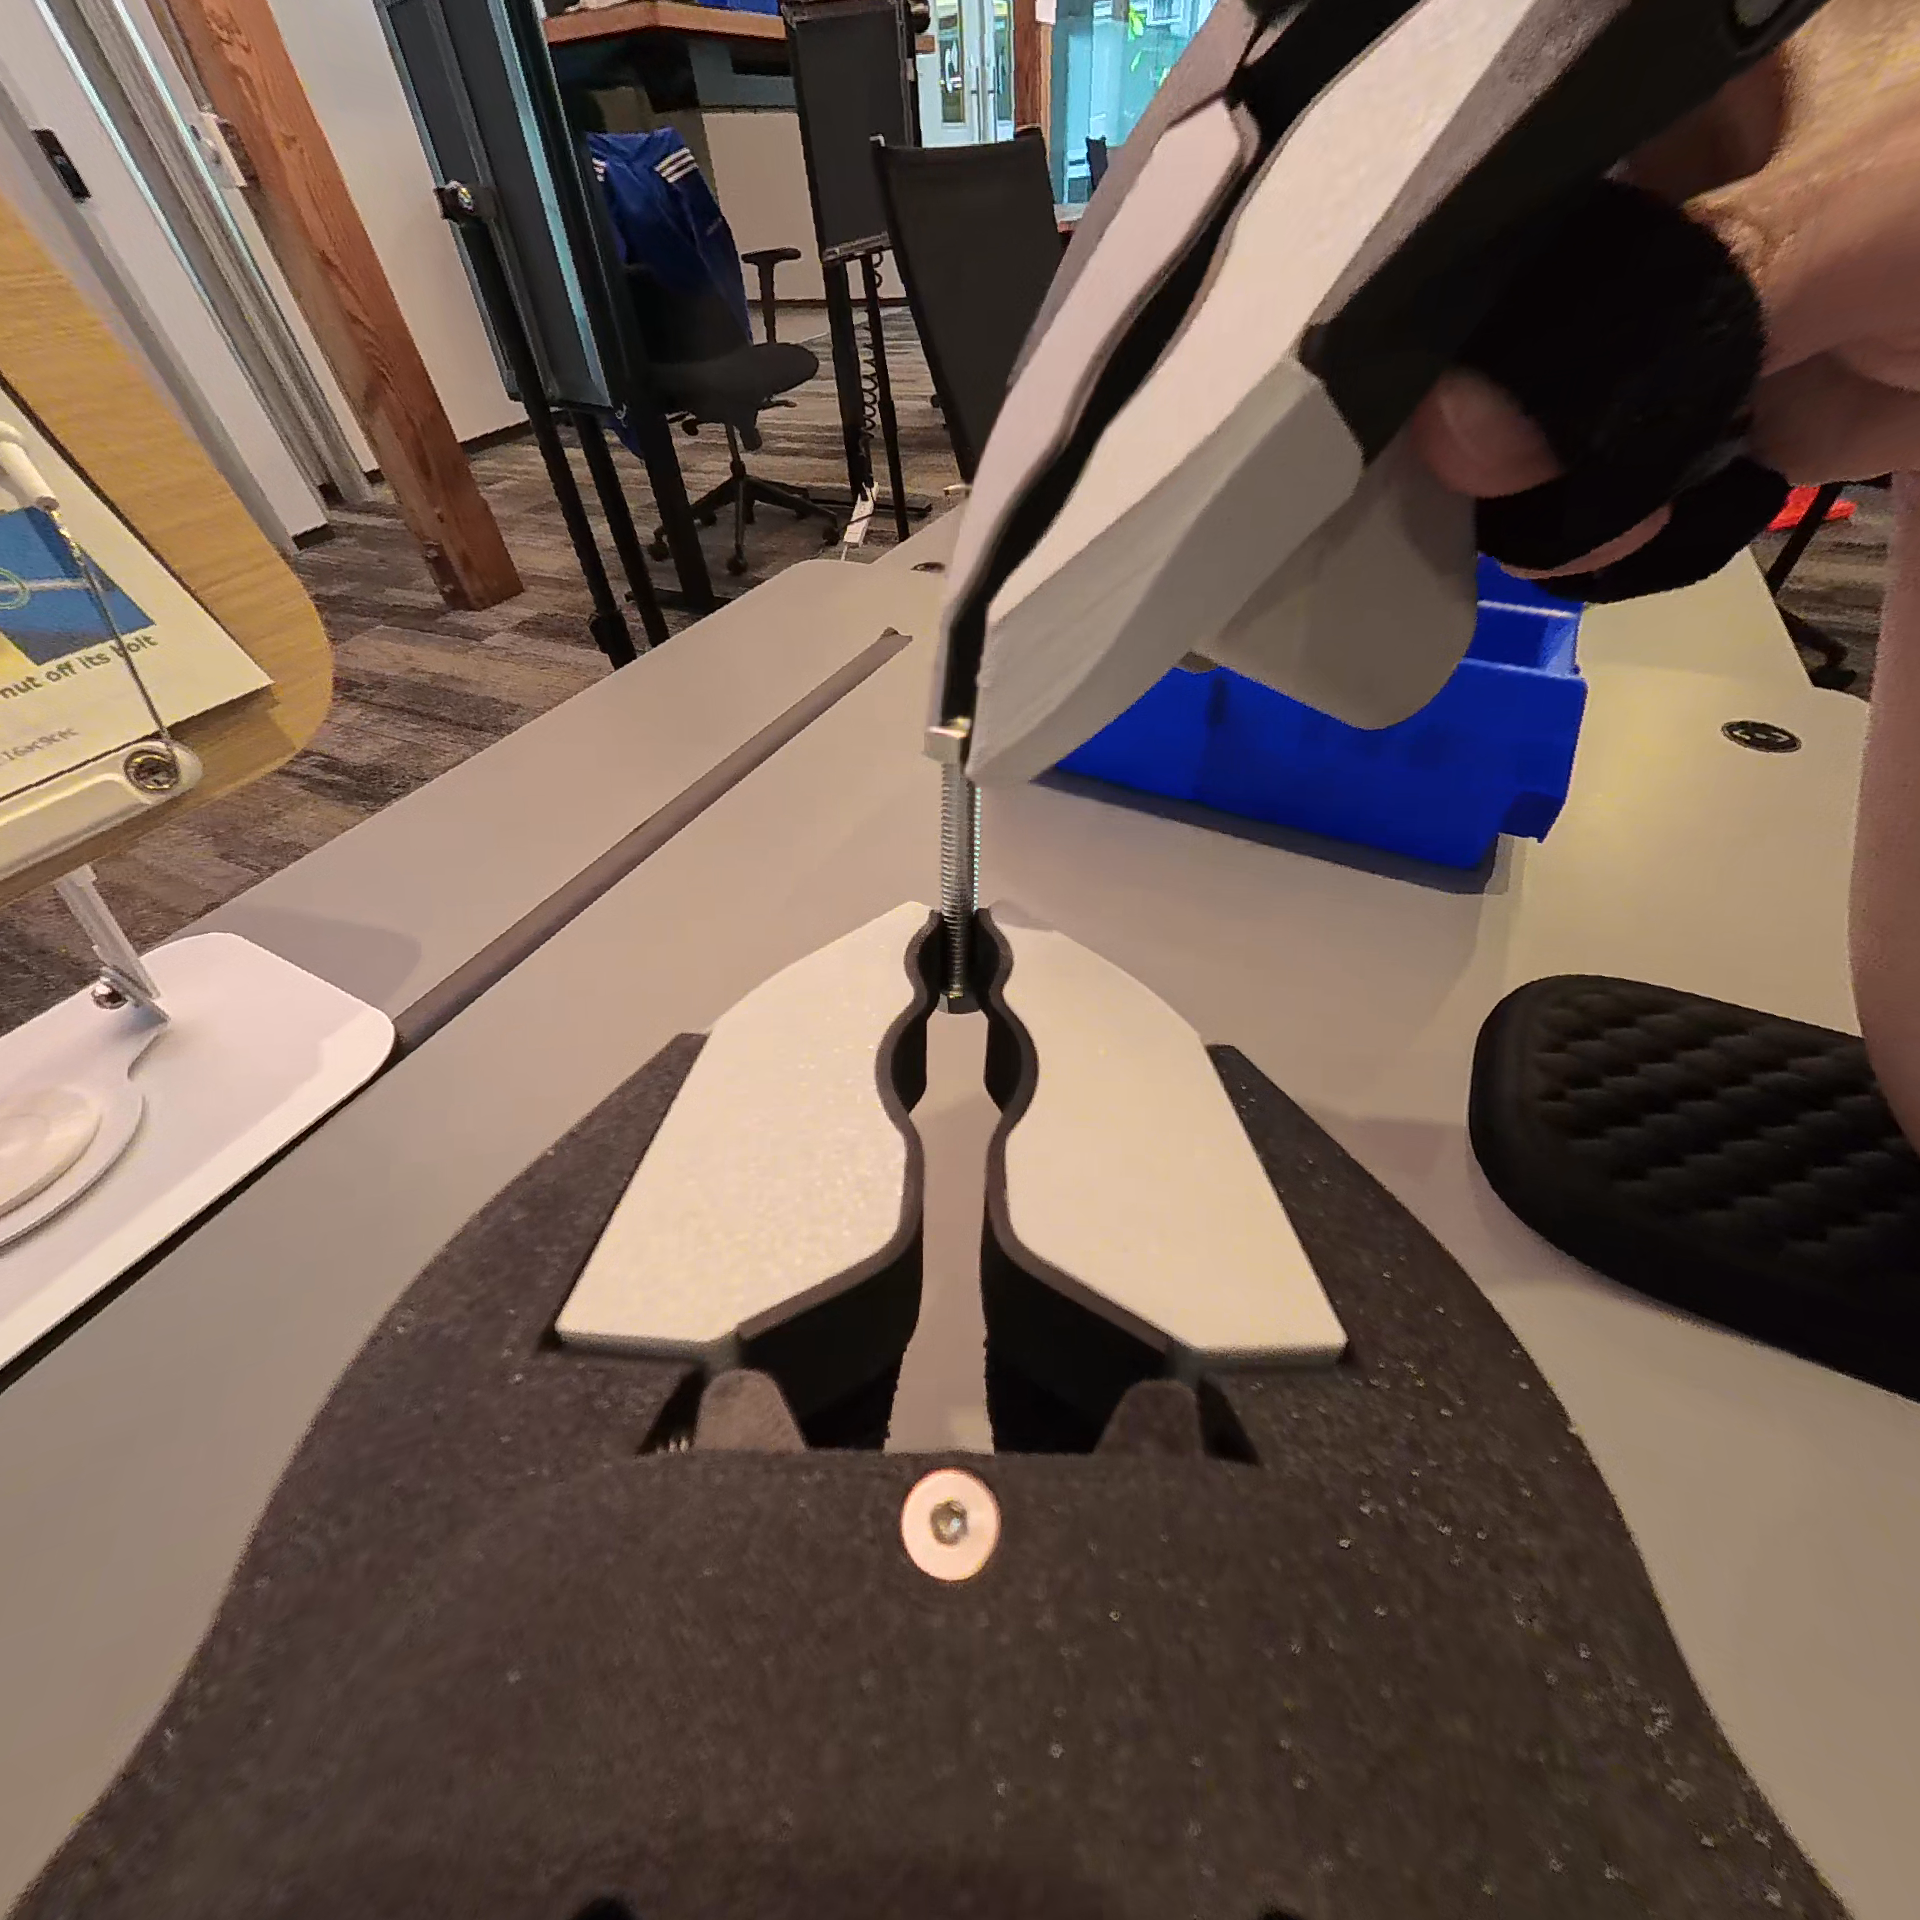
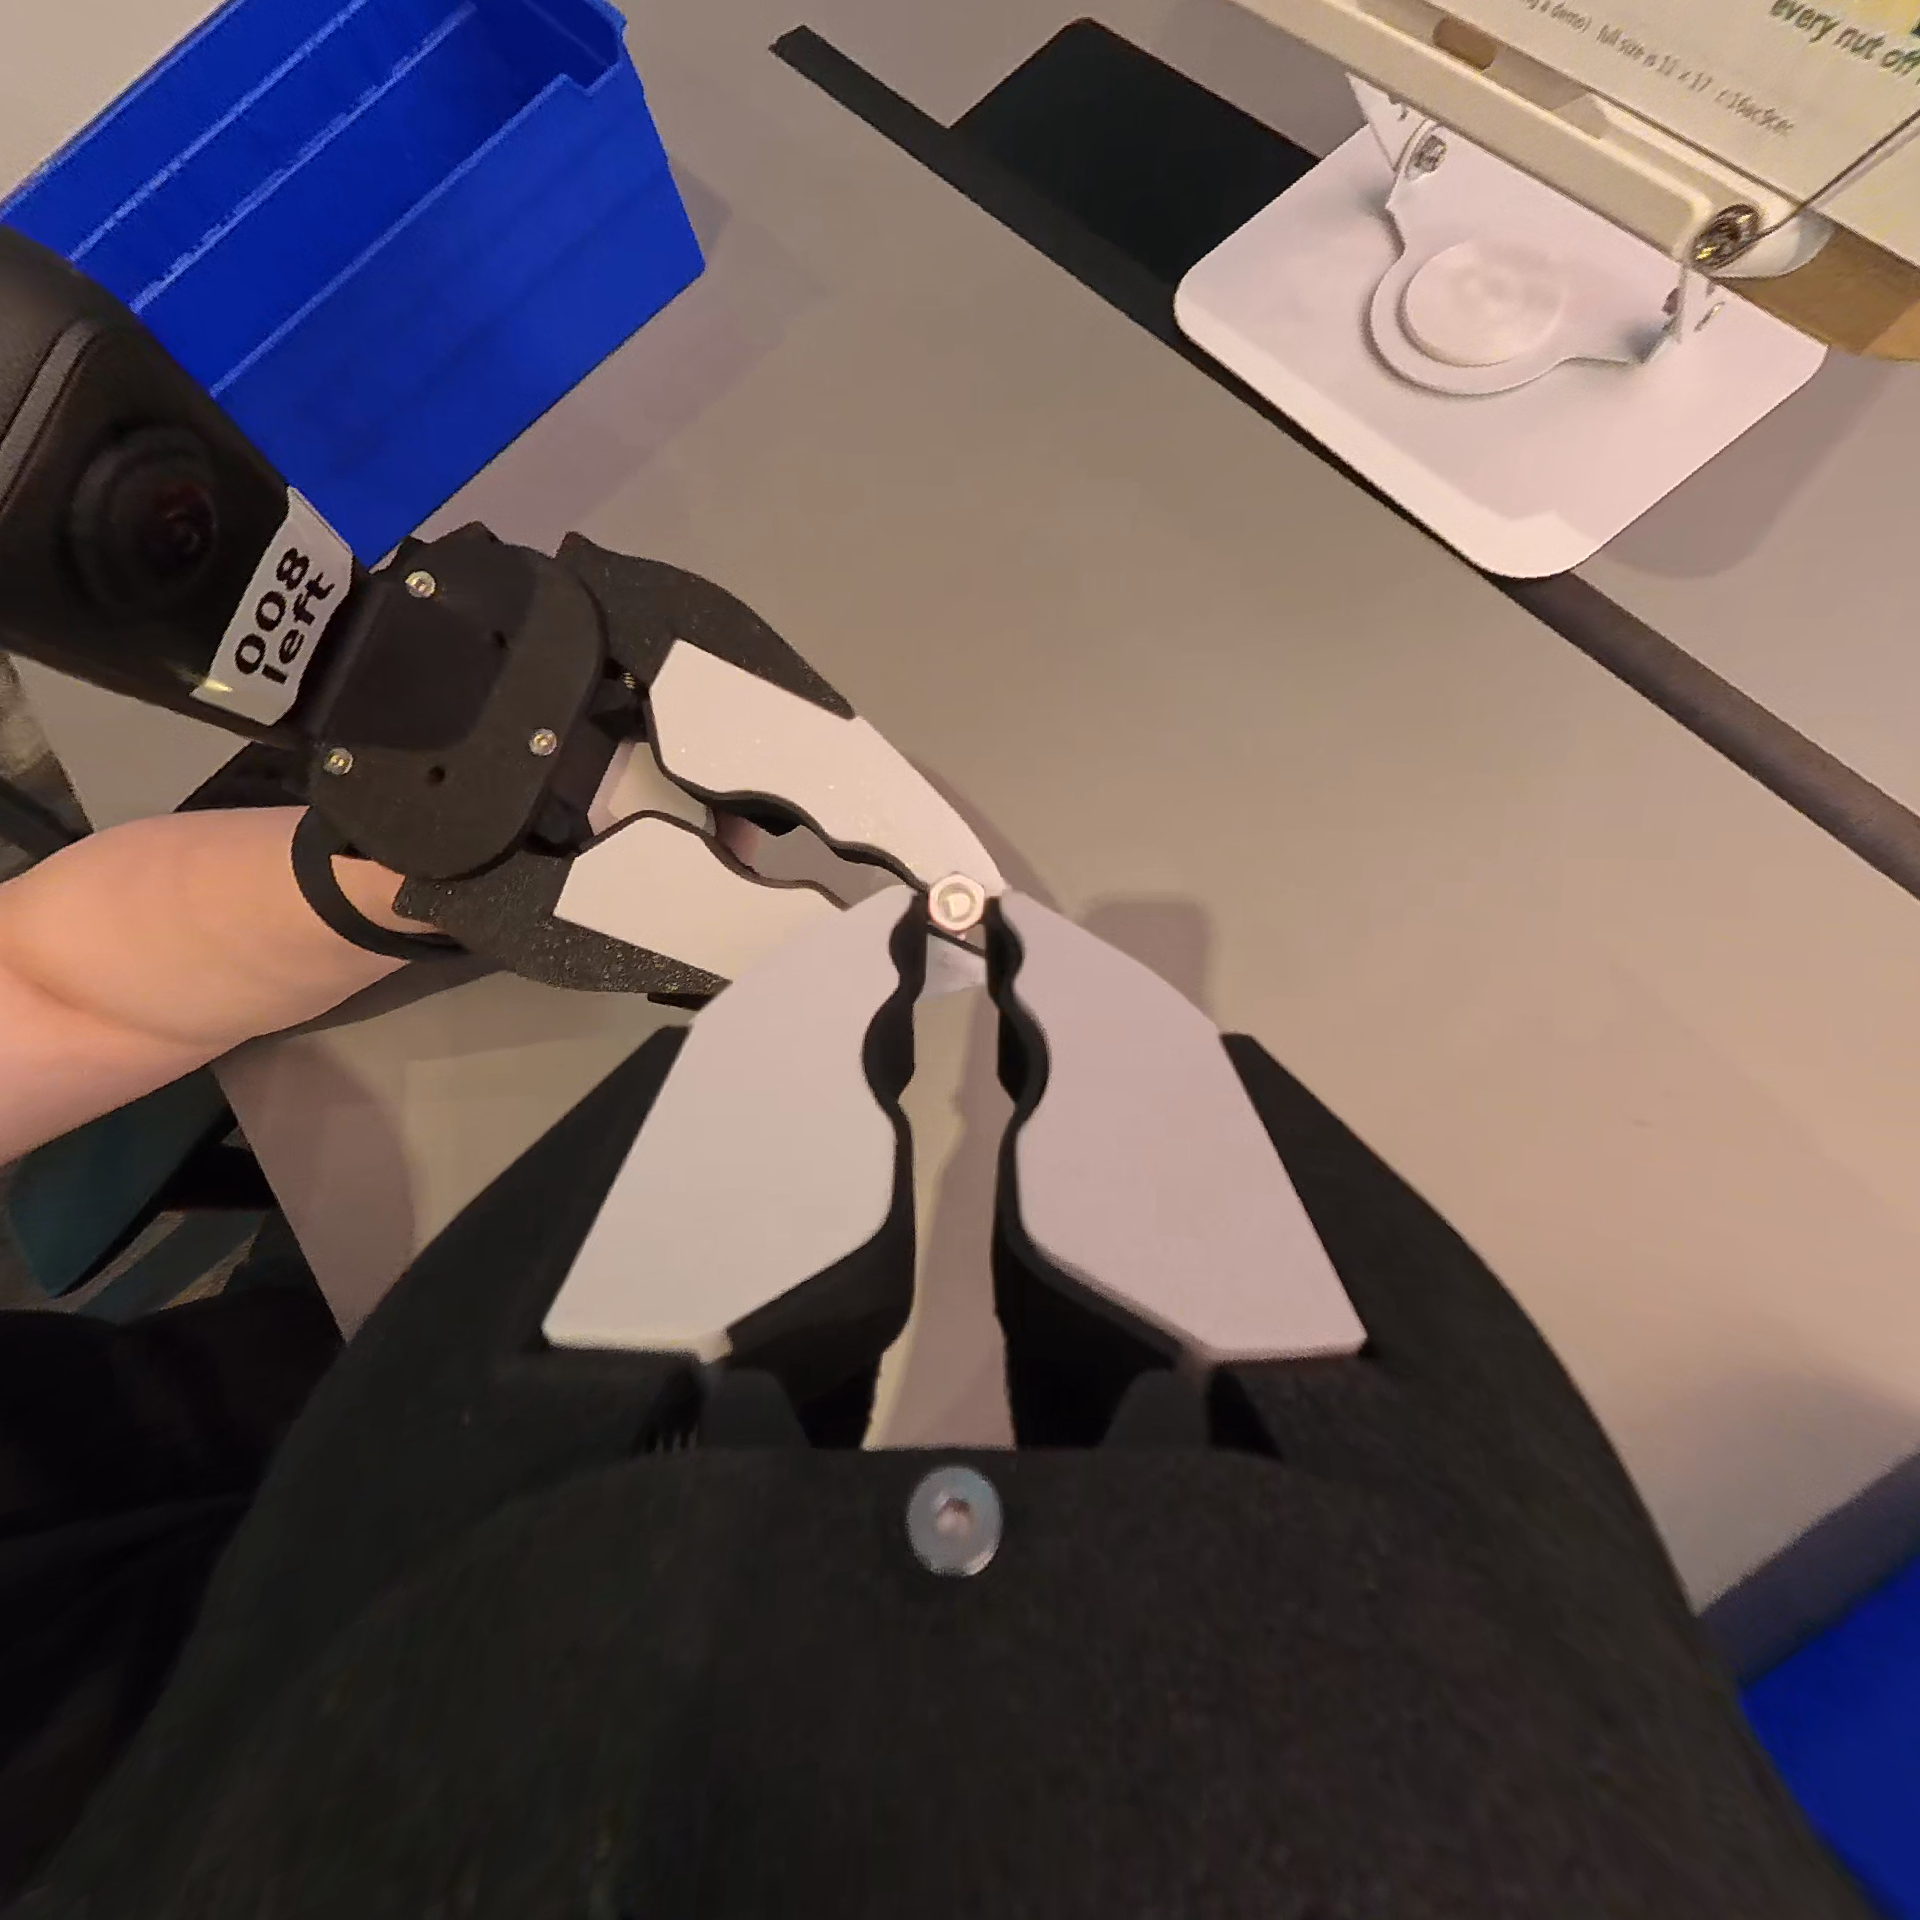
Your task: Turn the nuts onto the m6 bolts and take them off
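A threaded M6 bolt [image 1: 958, 831] stands upright above the grey table [image 1: 623, 1143]. My left gripper [image 1: 958, 940] is shut on the bolt's lower end, and the head sits between its fingertips. A silver nut [image 1: 948, 740] sits at the bolt's top end. My right gripper [image 1: 964, 743] comes down from the upper right and is shut on that nut. In the right wrist view the nut [image 2: 954, 902] shows from above as a hexagon between my right gripper's [image 2: 956, 914] fingertips. The left gripper [image 2: 914, 878] reaches in from the left beneath it.
A blue bin [image 1: 1351, 748] stands behind the bolt and also shows in the right wrist view [image 2: 364, 260]. A black padded rest [image 1: 1683, 1143] lies at the right. A white stand base [image 1: 156, 1060] carrying a sign board is at the left. A dark groove [image 1: 665, 821] runs across the table. Both grippers' tips are close together, under 4 cm apart.
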`<state>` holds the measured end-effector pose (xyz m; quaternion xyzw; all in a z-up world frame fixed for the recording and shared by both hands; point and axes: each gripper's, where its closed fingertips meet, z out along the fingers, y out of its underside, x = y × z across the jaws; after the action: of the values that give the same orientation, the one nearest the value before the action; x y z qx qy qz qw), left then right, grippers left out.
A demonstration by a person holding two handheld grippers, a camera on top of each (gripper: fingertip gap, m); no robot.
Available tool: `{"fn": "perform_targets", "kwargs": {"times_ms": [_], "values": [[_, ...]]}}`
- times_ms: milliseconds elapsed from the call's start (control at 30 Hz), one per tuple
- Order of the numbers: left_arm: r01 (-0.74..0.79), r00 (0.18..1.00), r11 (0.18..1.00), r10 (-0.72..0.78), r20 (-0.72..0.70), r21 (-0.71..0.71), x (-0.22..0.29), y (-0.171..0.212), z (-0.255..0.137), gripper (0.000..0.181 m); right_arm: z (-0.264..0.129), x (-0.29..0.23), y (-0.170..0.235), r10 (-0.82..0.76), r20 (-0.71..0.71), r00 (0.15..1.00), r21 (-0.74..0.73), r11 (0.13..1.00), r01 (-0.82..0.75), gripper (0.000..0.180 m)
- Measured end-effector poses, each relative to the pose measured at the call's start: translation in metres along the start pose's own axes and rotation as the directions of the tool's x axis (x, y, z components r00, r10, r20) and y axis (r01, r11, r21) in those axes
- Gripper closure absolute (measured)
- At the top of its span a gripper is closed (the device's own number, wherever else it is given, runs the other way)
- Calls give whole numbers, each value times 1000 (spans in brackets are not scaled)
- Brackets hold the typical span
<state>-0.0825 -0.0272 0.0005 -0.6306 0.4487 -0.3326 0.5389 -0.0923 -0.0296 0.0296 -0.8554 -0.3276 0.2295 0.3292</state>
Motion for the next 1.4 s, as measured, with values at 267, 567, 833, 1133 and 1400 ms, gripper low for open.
{"fn": "perform_targets", "kwargs": {"times_ms": [267, 567, 833, 1133, 1400], "values": [[-23, 981, 999, 19, -195, -22, 24, -5, -6, 176, -15, -15, 11, -117, 130, 985, -20, 992, 121, 170], [36, 730, 999, -54, -682, -41, 94, -23, -50, 176, -52, -77, 32, -610, 372, 699, 208, 789, 578, 170], [40, 384, 995, -102, -918, -94, 141, -16, -91, 176, -63, -125, 58, -822, 425, 378, 347, 534, 771, 170], [124, 151, 984, -147, -977, -129, 154, -18, -110, 176, -66, -142, 62, -864, 424, 271, 424, 454, 783, 170], [149, 414, 988, -101, -905, -42, 123, -27, -86, 176, -64, -118, 35, -819, 314, 480, 393, 572, 720, 148]]}}
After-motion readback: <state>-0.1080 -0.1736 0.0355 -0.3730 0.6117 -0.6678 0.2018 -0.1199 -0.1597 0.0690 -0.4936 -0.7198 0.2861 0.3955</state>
